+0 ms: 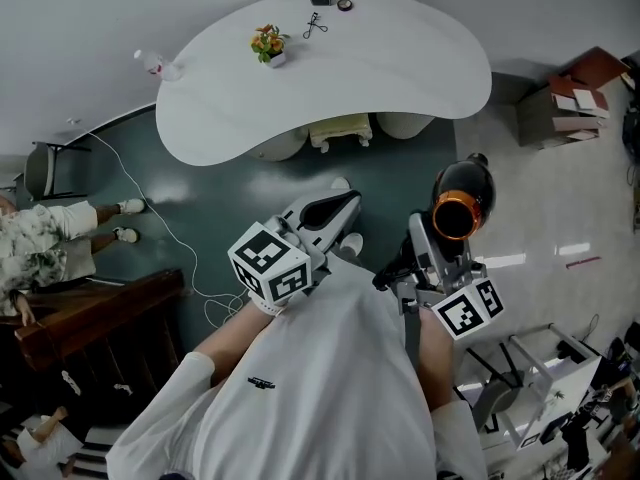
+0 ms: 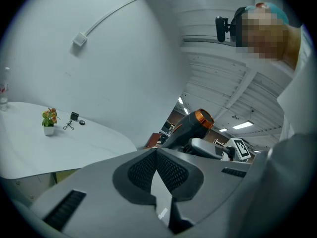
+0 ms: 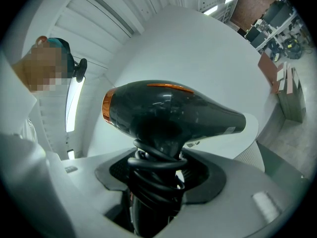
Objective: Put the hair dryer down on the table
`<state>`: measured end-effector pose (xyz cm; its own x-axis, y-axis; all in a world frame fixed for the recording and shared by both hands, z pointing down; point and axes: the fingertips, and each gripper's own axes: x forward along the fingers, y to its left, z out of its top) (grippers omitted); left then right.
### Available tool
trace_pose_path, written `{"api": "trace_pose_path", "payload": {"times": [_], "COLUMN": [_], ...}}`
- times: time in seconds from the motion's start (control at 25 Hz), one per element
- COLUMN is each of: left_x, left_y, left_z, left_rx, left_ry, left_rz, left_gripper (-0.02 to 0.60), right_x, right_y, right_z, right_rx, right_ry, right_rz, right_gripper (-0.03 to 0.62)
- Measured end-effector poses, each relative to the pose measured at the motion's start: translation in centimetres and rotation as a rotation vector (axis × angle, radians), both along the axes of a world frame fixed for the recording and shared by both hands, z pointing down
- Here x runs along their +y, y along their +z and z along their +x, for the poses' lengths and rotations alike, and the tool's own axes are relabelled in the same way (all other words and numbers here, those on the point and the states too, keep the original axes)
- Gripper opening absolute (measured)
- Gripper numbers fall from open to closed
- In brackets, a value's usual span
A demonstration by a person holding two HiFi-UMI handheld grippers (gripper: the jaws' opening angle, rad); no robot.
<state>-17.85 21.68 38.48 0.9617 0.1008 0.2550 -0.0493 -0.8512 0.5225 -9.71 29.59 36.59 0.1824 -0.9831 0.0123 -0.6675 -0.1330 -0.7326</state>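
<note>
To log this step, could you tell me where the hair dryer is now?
In the head view the hair dryer is right of centre, its cord-wrapped handle clamped in the right gripper. It is not on the white table, but short of its near edge.

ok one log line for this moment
right tongs: shut on hair dryer handle | left tongs: shut, empty | table: ahead, hair dryer not yet on it

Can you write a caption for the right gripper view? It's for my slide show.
The right gripper grips a black hair dryer by its cord-wrapped handle, with the white table ahead.
</note>
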Motion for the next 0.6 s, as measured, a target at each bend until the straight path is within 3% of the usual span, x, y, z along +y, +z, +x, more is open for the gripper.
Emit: {"api": "trace_pose_path", "payload": {"times": [0.6], "left_x": [-12.6], "left_y": [-0.8], "left_z": [6.4], "left_rx": [0.065], "left_ry": [-0.056], "left_rz": [-0.043], "left_gripper": [0.009], "right_x": [-11.8], "right_y": [-1.4], "right_z": [6.7], "right_rx": [0.037], "right_ry": [-0.027], "right_rz": [-0.046], "right_gripper": [0.279]}}
